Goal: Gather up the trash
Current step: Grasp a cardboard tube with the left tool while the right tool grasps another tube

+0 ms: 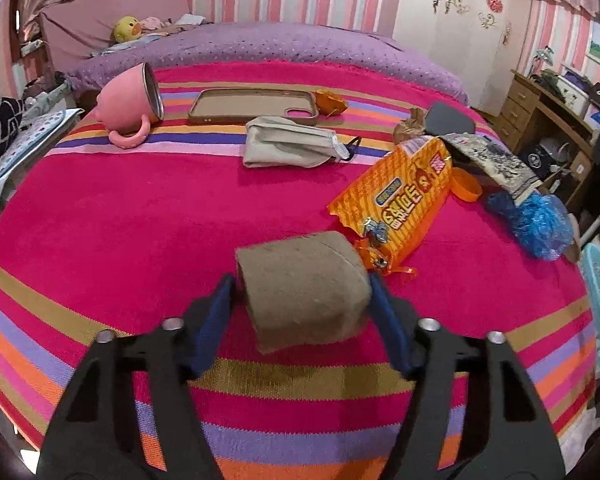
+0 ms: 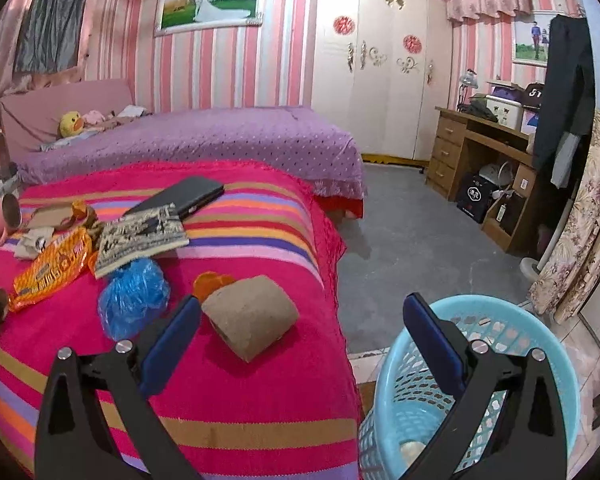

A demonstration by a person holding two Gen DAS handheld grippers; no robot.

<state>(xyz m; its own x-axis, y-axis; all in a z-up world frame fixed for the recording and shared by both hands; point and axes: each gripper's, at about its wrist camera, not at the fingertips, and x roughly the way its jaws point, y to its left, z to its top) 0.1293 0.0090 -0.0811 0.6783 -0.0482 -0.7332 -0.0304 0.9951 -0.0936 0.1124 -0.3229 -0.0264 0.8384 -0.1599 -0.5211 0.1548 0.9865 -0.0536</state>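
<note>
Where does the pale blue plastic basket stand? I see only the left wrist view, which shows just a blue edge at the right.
Observer: The pale blue plastic basket stands on the floor beside the striped bed cover, under the open right tongs.
Operator: Is there more trash like the brown cardboard roll in my left tongs?
Observer: Yes, a second flattened cardboard roll lies near the bed's edge, before the right tongs.

cardboard tubes [image 2: 251, 317]: 2 | mug [image 1: 130, 100]: 1 | basket [image 2: 500, 320]: 1
</note>
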